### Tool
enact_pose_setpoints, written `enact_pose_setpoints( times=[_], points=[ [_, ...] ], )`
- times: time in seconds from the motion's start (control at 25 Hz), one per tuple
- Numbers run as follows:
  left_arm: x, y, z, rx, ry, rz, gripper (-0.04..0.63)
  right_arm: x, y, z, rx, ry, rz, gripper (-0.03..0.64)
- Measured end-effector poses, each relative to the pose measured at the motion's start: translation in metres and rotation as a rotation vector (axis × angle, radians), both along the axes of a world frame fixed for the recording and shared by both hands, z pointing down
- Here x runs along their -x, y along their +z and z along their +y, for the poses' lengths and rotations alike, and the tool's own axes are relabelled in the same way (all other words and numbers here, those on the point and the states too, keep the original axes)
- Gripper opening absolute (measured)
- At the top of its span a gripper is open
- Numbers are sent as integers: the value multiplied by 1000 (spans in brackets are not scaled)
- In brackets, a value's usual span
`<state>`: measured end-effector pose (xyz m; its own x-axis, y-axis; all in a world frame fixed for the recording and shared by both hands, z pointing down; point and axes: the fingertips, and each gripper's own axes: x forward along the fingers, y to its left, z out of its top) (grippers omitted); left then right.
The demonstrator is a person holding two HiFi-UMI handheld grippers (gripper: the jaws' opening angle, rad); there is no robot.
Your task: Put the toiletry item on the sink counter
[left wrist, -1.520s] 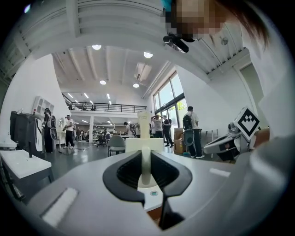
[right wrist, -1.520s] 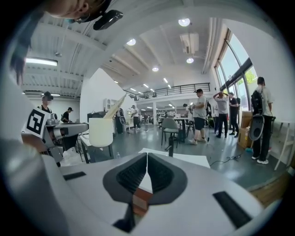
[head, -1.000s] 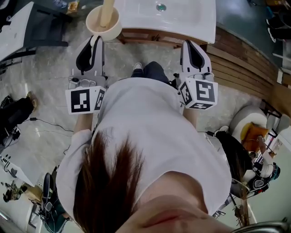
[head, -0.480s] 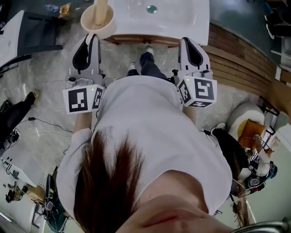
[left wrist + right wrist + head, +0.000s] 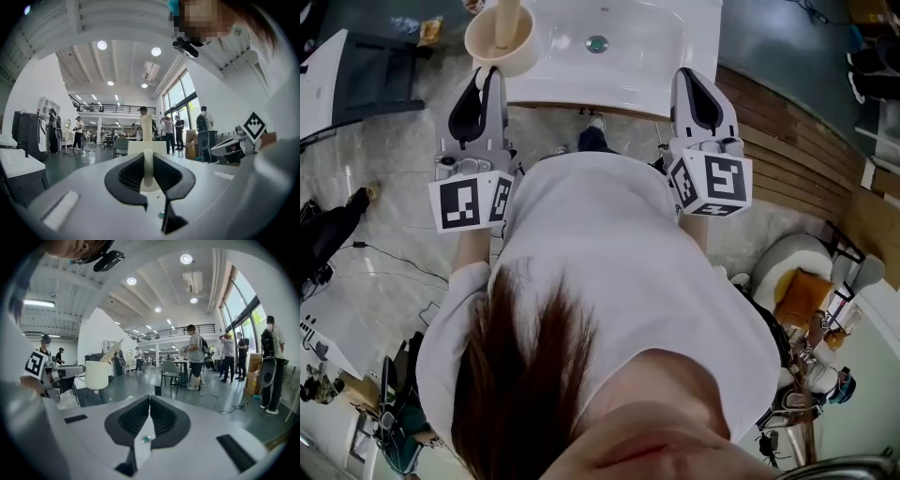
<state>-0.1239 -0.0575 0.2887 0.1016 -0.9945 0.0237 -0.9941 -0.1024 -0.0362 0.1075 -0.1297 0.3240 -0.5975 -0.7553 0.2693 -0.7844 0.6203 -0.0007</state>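
Seen from above, the left tongs (image 5: 490,77) are clamped on the thin handle of a cream cup (image 5: 499,37), which is held in the air straight ahead of them. A pale stick (image 5: 512,17), perhaps a toothbrush or tube, stands nearly upright in the cup, its long axis close to vertical. The cup sits at the left front corner of the white bench (image 5: 666,66); whether it hangs over the top or just beside the edge cannot be told. The bench lies ahead and to the right of the cup, with a round drain (image 5: 597,43) in its basin. Further right, the right tongs (image 5: 692,82) are pressed together on nothing, their tips near the bench's front edge. The left hand carries the cup, so setting it down would likely mean going forward and slightly right.
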Motion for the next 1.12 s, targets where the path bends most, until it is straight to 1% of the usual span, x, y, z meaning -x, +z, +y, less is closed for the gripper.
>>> enact_pose_setpoints(
  times=[0.16,0.28,0.52,0.84,1.12],
  points=[
    [-10,-1,-13,0,-22,-5,48,-12,6,-15,19,-12,-3,11],
    [-18,-2,-15,16,-30,-17,48,-23,10,-23,36,-18,-2,11],
    [-11,0,-23,47,-50,-29,48,-26,18,-37,57,-3,-24,11],
    [-16,0,-39,49,-12,-31,48,-28,22,-45,68,17,-21,11],
    [10,0,-68,37,42,2,48,-7,12,-64,51,68,12,11]
  ],
)
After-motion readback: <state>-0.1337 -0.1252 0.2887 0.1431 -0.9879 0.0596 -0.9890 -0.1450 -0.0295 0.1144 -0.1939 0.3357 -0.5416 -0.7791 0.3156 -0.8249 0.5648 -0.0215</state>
